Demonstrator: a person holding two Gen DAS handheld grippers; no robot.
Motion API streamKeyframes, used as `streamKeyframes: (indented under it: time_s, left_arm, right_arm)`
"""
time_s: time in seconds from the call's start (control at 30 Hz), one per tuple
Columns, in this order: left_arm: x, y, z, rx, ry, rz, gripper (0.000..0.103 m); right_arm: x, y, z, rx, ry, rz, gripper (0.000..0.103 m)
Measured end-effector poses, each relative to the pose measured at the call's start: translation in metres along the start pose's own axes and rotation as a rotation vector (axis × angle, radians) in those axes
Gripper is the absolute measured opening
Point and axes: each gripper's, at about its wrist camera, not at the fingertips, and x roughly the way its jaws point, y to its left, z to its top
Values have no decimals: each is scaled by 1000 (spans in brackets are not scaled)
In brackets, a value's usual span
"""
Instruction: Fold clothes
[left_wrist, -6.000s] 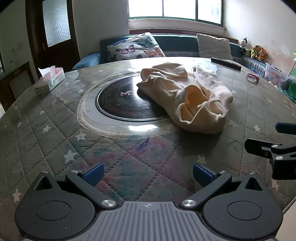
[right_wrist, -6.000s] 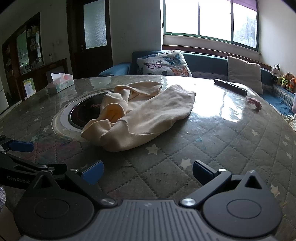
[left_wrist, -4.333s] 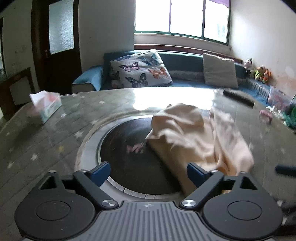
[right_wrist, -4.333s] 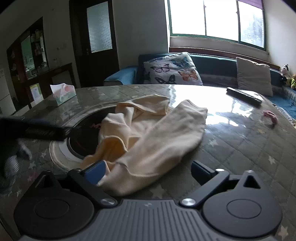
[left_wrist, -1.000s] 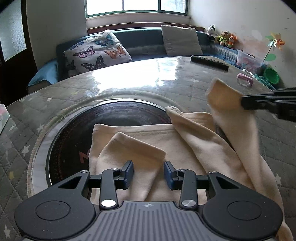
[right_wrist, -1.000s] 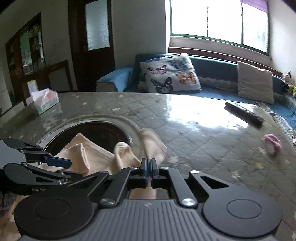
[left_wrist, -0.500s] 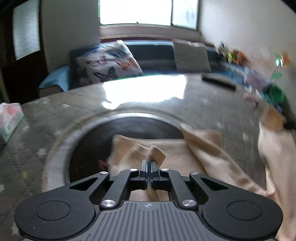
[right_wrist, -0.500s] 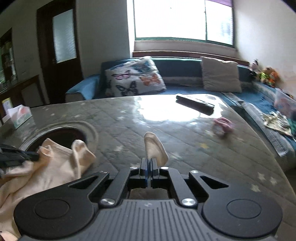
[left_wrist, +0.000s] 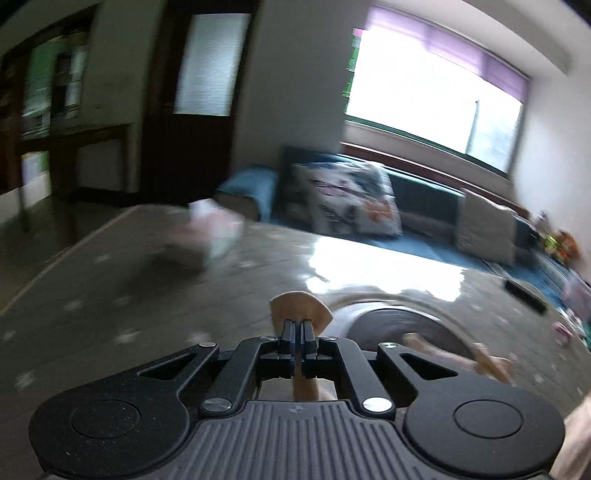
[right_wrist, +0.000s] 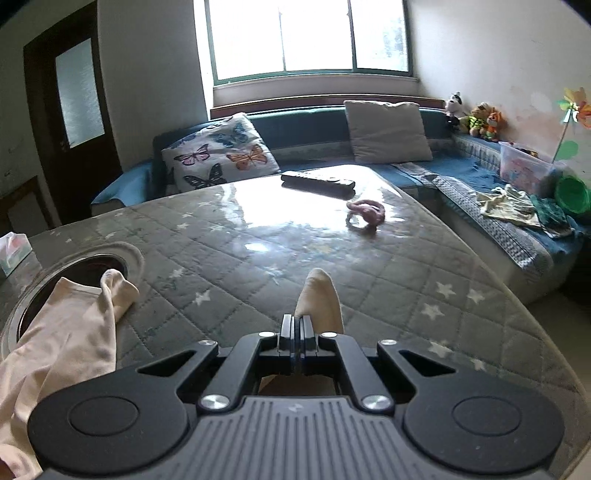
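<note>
A cream garment is stretched between my two grippers over the round table. My left gripper (left_wrist: 297, 334) is shut on one corner of the garment (left_wrist: 300, 309), which sticks up past the fingertips; more of it trails at the right (left_wrist: 491, 363). The left view is blurred by motion. My right gripper (right_wrist: 297, 334) is shut on another corner of the garment (right_wrist: 320, 299). The rest of the cloth (right_wrist: 70, 332) hangs to the left over the dark inset hob (right_wrist: 92, 264).
The table has a quilted star cover under glass (right_wrist: 332, 258). A black remote (right_wrist: 317, 181) and a pink hair tie (right_wrist: 365, 214) lie at its far side. A tissue box (left_wrist: 218, 230) stands far left. A sofa with cushions (right_wrist: 221, 155) runs behind.
Both grippers stay shut on the garment. The left gripper has swung left and up, with the tissue box now ahead. The right gripper has moved right, pulling the cloth out wider.
</note>
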Motion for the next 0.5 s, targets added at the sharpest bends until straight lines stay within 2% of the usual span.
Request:
streamKeyframes:
  time_s: [0.13,0.27,0.37,0.5]
  left_arm:
    - [-18,44,-22,-69,39,91,2]
    - [-29,74,-42,-113,84,151,2]
    - [-31,87,-55,-123,125,175,2]
    - [-25,87,-61,-113,172,175,3]
  right_arm:
    - [-4,-8,-6,17,4,-24,2]
    - [-14,-14,-13,36,0,-41,2]
    - [-18,-19,-21,54,17,-48,2]
    - [-9,-27,-35,74,86,-79,4]
